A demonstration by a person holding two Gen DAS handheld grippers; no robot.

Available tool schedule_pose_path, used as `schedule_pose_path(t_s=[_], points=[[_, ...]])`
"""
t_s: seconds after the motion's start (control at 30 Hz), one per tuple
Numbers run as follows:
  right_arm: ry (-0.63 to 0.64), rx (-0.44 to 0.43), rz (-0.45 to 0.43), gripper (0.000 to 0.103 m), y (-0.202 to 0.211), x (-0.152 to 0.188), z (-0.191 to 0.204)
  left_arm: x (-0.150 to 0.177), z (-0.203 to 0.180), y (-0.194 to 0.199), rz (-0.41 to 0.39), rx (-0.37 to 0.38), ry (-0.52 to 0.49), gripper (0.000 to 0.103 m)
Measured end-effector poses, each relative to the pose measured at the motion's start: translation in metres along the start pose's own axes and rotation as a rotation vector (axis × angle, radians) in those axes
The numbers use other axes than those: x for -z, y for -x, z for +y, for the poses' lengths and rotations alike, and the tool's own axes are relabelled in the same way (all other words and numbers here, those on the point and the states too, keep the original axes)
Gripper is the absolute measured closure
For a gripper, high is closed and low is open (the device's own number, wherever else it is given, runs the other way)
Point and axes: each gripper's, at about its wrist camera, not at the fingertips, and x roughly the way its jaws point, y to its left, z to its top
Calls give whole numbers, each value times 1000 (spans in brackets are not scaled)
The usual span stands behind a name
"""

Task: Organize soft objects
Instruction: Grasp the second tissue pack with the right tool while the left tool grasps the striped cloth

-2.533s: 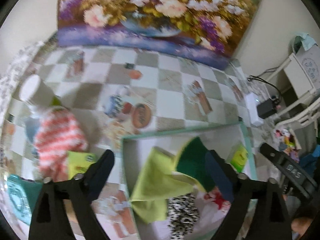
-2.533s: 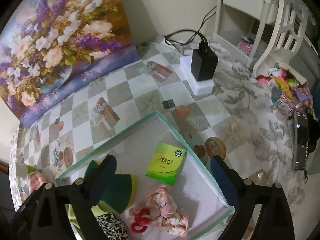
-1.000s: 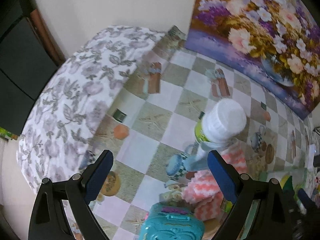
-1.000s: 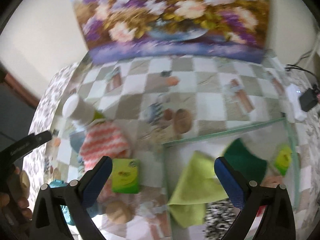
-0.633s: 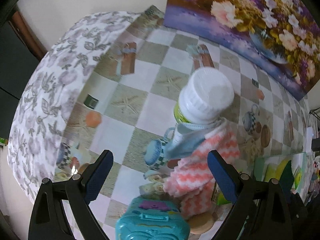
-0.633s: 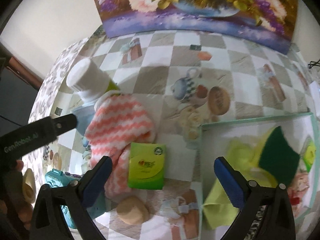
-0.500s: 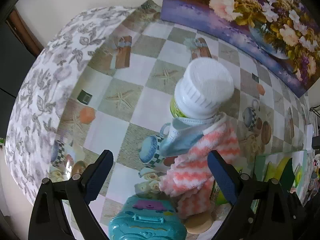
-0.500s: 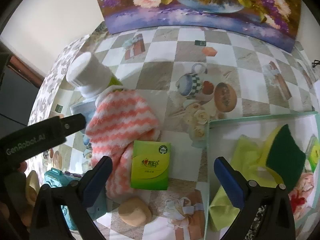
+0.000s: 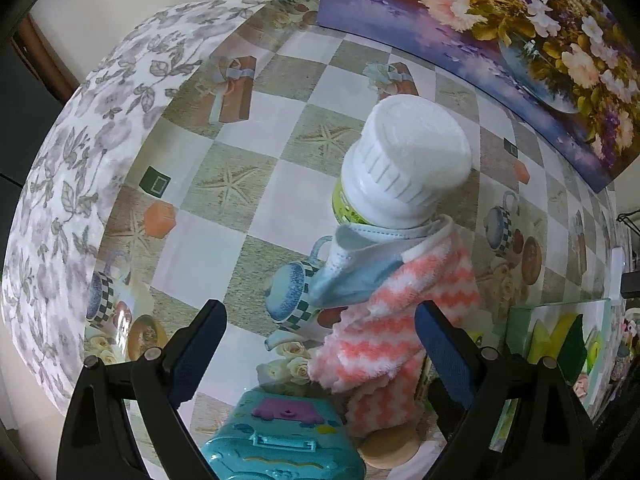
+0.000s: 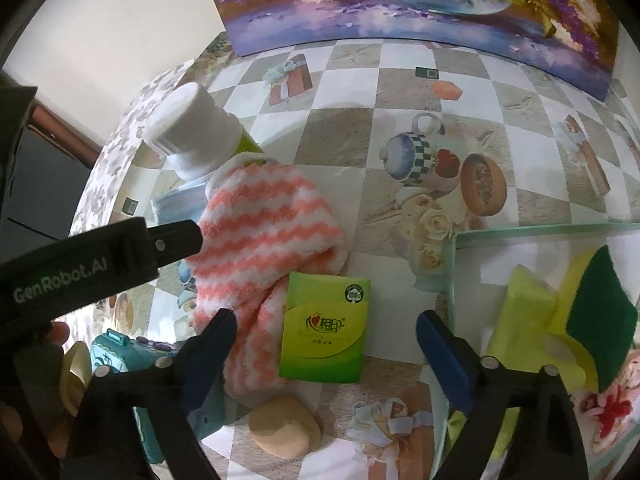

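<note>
Several soft things remain on the worktop (image 10: 400, 148): between the closing, empty jaws of the right gripper (image 10: 322, 344) lies a green tissue pack (image 10: 325, 328), touching the striped sock (image 10: 260, 232). Left gripper (image 9: 316, 344) gapes wide, empty. Farther right, the tray (image 10: 454, 280) already holds sponge and cloth.

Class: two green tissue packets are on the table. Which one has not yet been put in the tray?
The green tissue packet beside the pink-and-white striped fluffy cloth lies on the tablecloth, outside the glass-walled tray.
</note>
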Motion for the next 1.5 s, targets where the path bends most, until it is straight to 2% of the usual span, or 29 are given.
schedule_pose_path(t_s=[0.23, 0.4, 0.5, 0.63, 0.7, 0.77, 0.93, 1.0, 1.13, 1.2, 1.33, 1.43, 1.5], points=[[-2, 3, 44, 21, -21, 3, -3, 1, -6, -3, 9, 6, -12, 8], [-5, 12, 45, 30, -27, 5, -5, 0, -9, -5, 10, 11, -19, 8], [-5, 1, 39, 38, -25, 6, -7, -2, -5, -3, -6, 37, 9, 8], [-5, 2, 33, 42, -24, 7, -11, -6, 5, 6, -62, 45, 31, 9], [-8, -1, 33, 42, -24, 6, -16, -8, 10, 10, -78, 62, 47, 20], [-8, 0, 32, 42, -24, 6, -17, -10, 14, 12, -87, 88, 60, 25], [-6, 4, 29, 42, -19, 6, -22, -14, 14, 8, -96, 118, 42, 31], [-7, 3, 27, 42, -22, 7, -18, -14, 13, 4, -92, 124, 35, 39], [-7, 4, 26, 42, -25, 7, -17, -14, 14, -3, -82, 154, 36, 44], [-6, 5, 26, 42, -24, 7, -16, -15, 16, -5, -77, 175, 41, 53], [-9, 2, 26, 42, -24, 7, -16, -16, 20, -8, -74, 212, 56, 60], [-9, 2, 25, 42, -24, 7, -17, -16, 20, -8, -80, 243, 58, 69], [-8, 2, 25, 42, -23, 7, -16, -16, 18, -8, -82, 248, 50, 81]])
